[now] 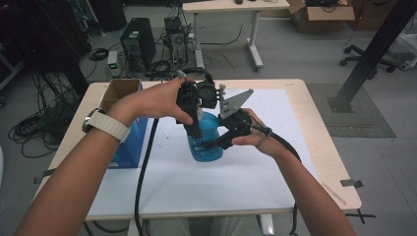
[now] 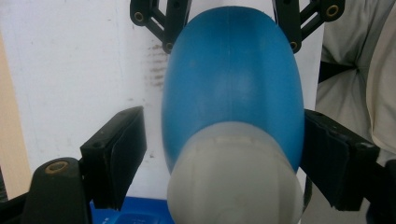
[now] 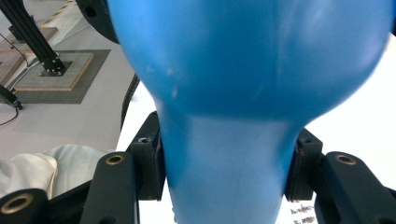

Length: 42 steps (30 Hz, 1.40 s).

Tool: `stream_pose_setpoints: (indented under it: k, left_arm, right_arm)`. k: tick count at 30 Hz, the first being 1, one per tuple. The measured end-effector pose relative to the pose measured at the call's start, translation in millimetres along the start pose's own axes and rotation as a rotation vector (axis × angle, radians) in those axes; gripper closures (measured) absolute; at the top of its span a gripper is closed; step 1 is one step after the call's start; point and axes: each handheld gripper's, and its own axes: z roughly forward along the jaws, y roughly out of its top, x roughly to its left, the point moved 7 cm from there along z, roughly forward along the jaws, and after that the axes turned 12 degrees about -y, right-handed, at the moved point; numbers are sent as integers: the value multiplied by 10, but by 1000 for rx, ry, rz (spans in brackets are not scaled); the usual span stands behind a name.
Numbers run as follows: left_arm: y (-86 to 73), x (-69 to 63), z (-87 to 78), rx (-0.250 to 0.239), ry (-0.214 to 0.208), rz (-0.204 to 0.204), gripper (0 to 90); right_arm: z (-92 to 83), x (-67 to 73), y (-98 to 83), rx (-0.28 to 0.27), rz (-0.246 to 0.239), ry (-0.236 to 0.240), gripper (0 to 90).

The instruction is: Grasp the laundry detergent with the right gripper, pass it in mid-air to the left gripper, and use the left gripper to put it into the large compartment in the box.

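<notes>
Blue bottle (image 1: 204,142) stood mid-table (image 1: 295,98) on the white sheet (image 1: 275,162), box (image 1: 123,105) at its 9 o'clock.

Right gripper (image 1: 221,142) was clamped on the bottle's waist, both pads pressed to the plastic. Left gripper (image 1: 194,129) straddled the white cap (image 2: 233,177) from above: jaws part-open, a gap at one pad, no grip yet.

Risks, judged: off-centre closing could tip the bottle or slip off the cap; a hard squeeze could dent it.

Box was open on top, contents hidden. Bottle opaque, fill unknown.
</notes>
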Motion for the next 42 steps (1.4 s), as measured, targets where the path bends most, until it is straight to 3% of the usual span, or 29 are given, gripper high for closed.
stream_pose_setpoints:
  k: [14, 33, 42]
  left_arm:
    - [-1, 1, 8, 5, -4, 0, 230]
    - [-17, -25, 32, 11, -16, 14, 372]
    - [-30, -30, 26, 6, -11, 14, 376]
  right_arm:
    - [3, -6, -1, -2, 11, -1, 447]
    - [32, 15, -17, 9, 3, 1, 447]
    - [39, 20, -8, 6, 3, 0, 447]
